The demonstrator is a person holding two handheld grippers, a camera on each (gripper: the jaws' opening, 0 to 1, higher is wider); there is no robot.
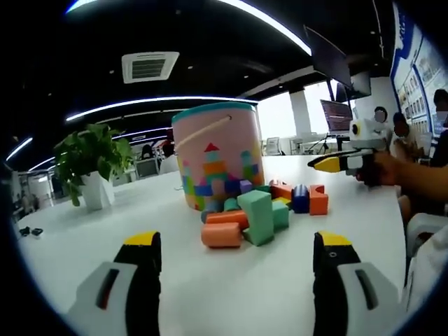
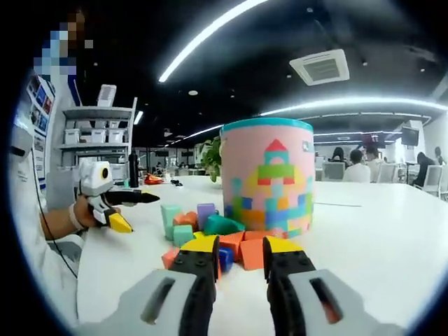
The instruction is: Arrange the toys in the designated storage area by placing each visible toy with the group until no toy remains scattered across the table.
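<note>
Left gripper (image 1: 238,260) spread, blocks (image 1: 259,210) mid-frame above its tips beside the pink bucket (image 1: 217,154). Right gripper (image 2: 240,253) narrowly parted, nothing pinched, blocks just beyond.

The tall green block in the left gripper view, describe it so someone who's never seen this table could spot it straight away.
Find the big pink bucket with the teal rim and a castle picture, standing on the white table. A pile of coloured blocks lies at its foot. The green block is the mint-green one standing tallest at the near edge of that pile, right beside an orange cylinder lying on its side.
</note>
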